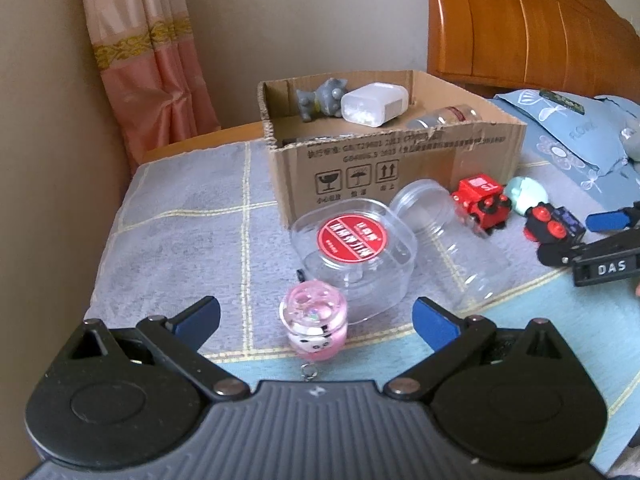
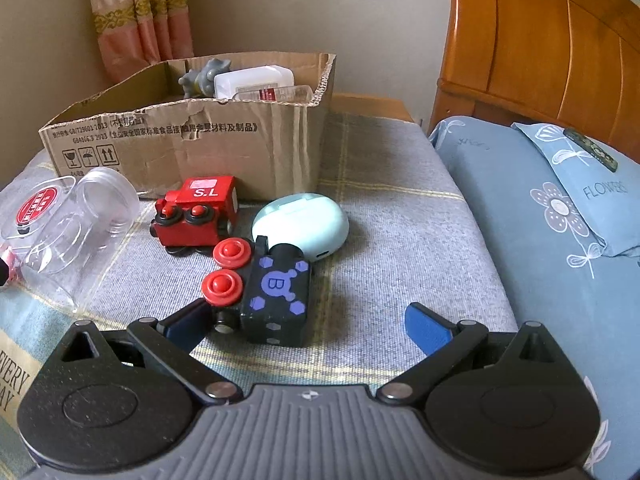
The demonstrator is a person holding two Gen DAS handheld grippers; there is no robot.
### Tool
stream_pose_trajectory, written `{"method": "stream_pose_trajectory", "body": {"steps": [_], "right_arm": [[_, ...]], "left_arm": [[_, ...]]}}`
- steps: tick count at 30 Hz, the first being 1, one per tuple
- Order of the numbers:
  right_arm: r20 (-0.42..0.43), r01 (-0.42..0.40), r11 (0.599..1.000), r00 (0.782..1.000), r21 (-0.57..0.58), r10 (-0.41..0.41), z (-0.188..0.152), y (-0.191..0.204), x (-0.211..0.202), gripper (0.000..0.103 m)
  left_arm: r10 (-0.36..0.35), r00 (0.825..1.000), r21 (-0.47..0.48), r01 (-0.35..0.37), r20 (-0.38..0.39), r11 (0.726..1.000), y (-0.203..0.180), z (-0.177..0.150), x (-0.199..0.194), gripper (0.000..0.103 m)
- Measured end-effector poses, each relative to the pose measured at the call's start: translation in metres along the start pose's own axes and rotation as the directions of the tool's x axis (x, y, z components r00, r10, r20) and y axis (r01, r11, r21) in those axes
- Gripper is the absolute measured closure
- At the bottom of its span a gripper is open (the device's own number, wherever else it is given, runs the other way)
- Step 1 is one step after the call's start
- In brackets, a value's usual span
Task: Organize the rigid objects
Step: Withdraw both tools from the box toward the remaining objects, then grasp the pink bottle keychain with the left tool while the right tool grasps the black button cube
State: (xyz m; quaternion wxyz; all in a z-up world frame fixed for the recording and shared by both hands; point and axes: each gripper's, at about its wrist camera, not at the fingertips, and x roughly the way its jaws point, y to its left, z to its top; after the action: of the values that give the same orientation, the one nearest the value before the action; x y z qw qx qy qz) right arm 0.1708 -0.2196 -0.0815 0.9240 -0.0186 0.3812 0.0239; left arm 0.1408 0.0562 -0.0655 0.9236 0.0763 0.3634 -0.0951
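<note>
My left gripper (image 1: 316,320) is open, its jaws on either side of a small pink keychain jar (image 1: 314,327) lying on the grey checked cloth (image 1: 180,216). Behind it sit a clear tub with a red round label (image 1: 352,242) and a clear jar on its side (image 1: 448,236). My right gripper (image 2: 308,320) is open around a black toy train car with red wheels and a blue "B" (image 2: 266,288). A red toy train (image 2: 198,212) and a mint earbud case (image 2: 300,224) lie beyond it. The cardboard box (image 2: 192,140) holds a grey figurine (image 1: 322,98) and a white container (image 1: 374,104).
A blue flowered pillow (image 2: 580,200) and bedding lie to the right, with a wooden headboard (image 2: 540,40) behind. A pink curtain (image 1: 148,60) hangs at the back left against the wall. The right gripper shows at the right edge of the left wrist view (image 1: 600,240).
</note>
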Motion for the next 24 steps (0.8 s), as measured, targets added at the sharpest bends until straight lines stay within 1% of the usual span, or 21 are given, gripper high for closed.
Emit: {"method": "stream_pose_trajectory", "body": {"steps": [2, 5, 7, 10, 18, 21, 24], "right_arm": [[0.002, 0.0, 1.0, 1.0, -0.001, 0.0, 0.0, 0.0, 0.0, 0.0], [0.006, -0.001, 1.0, 1.0, -0.001, 0.001, -0.001, -0.001, -0.001, 0.0], [0.007, -0.001, 1.0, 1.0, -0.001, 0.001, -0.001, 0.0, -0.001, 0.0], [0.006, 0.001, 1.0, 1.0, 0.001, -0.001, -0.001, 0.0, -0.001, 0.0], [0.005, 0.0, 1.0, 1.0, 0.0, 0.0, -0.002, -0.001, -0.002, 0.0], [0.005, 0.003, 1.0, 1.0, 0.003, -0.003, -0.002, -0.001, -0.002, 0.0], [0.002, 0.006, 1.0, 1.0, 0.005, -0.006, -0.001, 0.0, -0.002, 0.0]], "left_arm": [[-0.006, 1.0, -0.002, 0.006, -0.011, 1.0, 0.003, -0.002, 0.003, 0.005], [-0.013, 1.0, -0.019, 0.013, -0.018, 1.0, 0.006, -0.004, 0.004, 0.015], [-0.021, 1.0, -0.03, 0.021, -0.014, 0.999, 0.009, -0.004, 0.003, 0.016], [-0.01, 1.0, -0.039, 0.01, 0.003, 0.999, 0.012, -0.002, 0.0, 0.016], [0.027, 0.999, -0.114, -0.023, 0.029, 0.993, 0.038, -0.001, -0.013, 0.015], [0.055, 0.998, -0.13, -0.051, 0.033, 0.99, 0.048, -0.003, -0.017, 0.016], [0.09, 0.996, -0.145, -0.087, 0.016, 0.986, 0.058, -0.007, -0.016, 0.016]]}}
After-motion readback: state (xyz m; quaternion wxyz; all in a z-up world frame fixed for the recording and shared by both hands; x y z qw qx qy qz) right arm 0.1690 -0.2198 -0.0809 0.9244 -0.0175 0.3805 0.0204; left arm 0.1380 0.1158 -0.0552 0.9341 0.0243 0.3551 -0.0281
